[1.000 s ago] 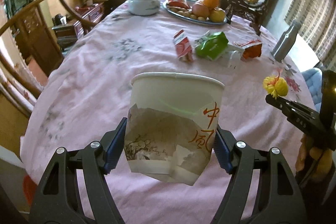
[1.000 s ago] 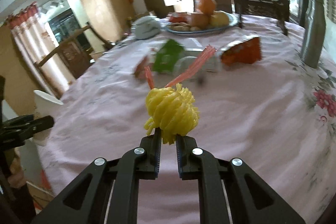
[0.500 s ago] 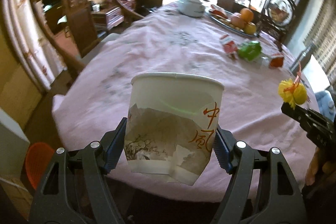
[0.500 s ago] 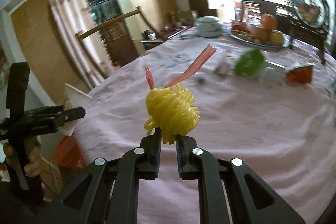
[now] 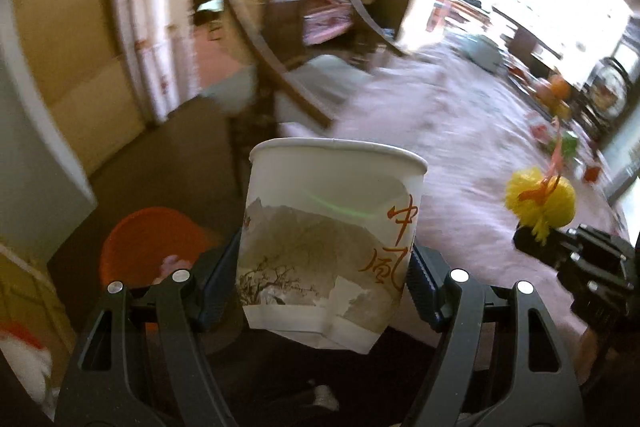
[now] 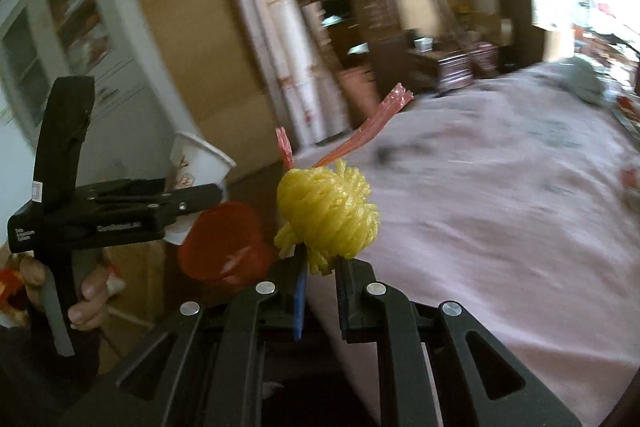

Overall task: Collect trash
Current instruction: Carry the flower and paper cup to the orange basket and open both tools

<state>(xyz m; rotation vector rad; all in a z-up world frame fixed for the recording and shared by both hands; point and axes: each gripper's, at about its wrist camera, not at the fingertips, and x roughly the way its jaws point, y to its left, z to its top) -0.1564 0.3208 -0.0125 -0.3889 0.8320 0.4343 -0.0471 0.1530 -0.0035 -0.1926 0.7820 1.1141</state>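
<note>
Your wrist cams both look down their fingers, close up; they share the orange bin and table.

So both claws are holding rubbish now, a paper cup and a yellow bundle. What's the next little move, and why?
Probably carry the left gripper on until the white printed paper cup hangs over the round orange bin on the floor. That bin sits just left of the cup, off the pink-clothed table. The right gripper, clamped on the yellow mesh bundle, can follow.
</note>
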